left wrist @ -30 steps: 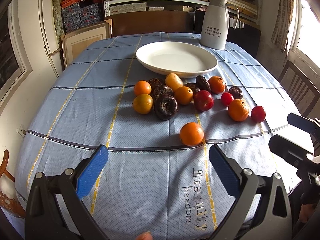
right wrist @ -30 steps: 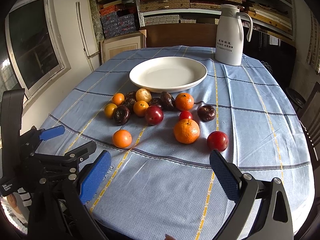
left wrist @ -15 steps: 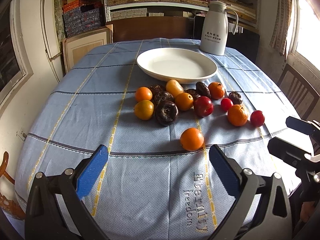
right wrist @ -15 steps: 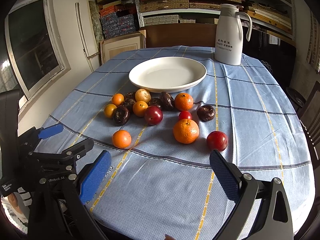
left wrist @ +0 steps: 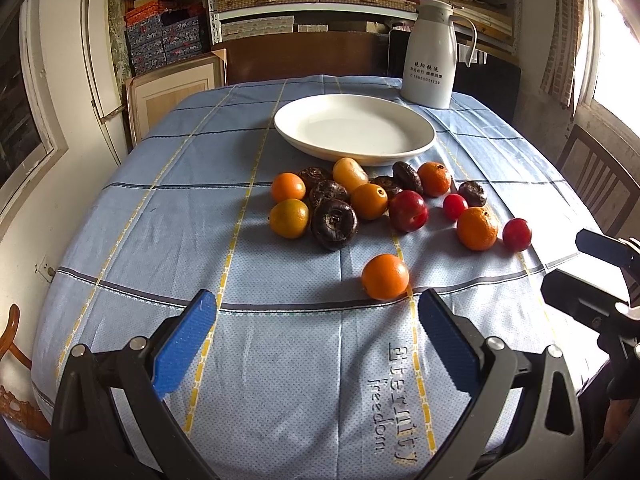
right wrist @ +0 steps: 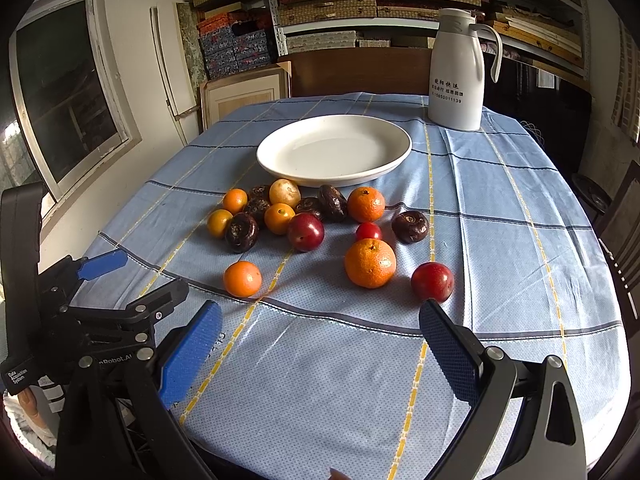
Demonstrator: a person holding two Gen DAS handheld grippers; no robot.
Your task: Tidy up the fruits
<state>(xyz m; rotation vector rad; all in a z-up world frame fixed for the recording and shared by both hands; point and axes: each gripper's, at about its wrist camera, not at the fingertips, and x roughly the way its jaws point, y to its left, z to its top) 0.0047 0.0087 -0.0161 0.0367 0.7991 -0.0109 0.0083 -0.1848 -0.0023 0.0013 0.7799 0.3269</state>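
Note:
Several fruits lie loose on a blue tablecloth: oranges, red plums and dark brown fruits. A lone small orange sits nearest, just beyond my left gripper, which is open and empty. A big orange and a red plum lie just beyond my right gripper, also open and empty. An empty white plate stands behind the fruit cluster.
A white thermos jug stands behind the plate at the back right. Wooden chairs stand at the table's right side. Shelves of boxes fill the back wall. The other gripper shows at each view's edge.
My left gripper has dropped lower and moved slightly forward; the fruits sit lower in its view. The right gripper has barely moved. Both stay open.

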